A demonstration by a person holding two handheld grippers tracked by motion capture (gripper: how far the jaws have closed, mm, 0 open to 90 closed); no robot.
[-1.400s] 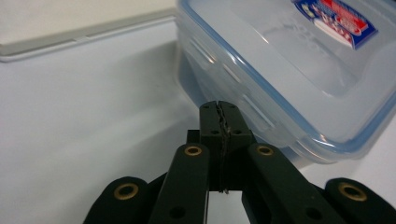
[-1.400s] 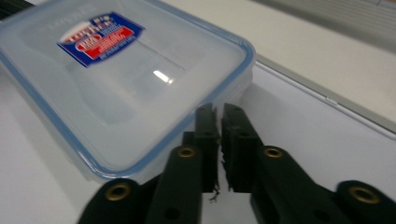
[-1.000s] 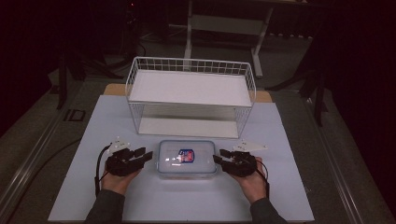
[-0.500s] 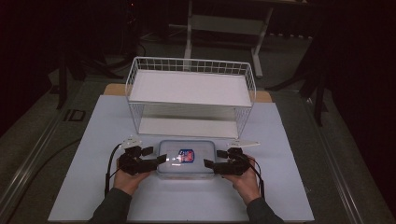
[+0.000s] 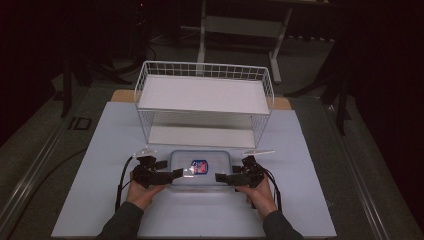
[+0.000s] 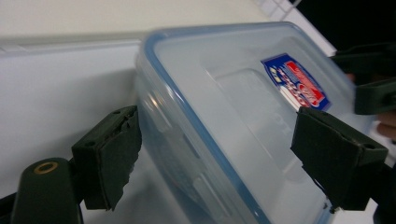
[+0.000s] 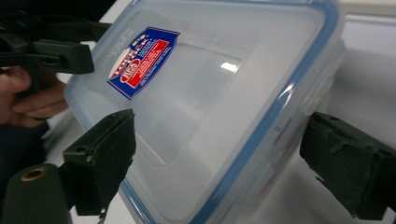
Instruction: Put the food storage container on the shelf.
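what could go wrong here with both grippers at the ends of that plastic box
1. Both the left gripper and the right gripper stand open around the ends of the plastic box; closing unevenly could tilt or skid it.
2. The smooth lid and rounded rim may let the pads slip.
3. The wire rack stands close behind; a forward lift might bump its front edge.
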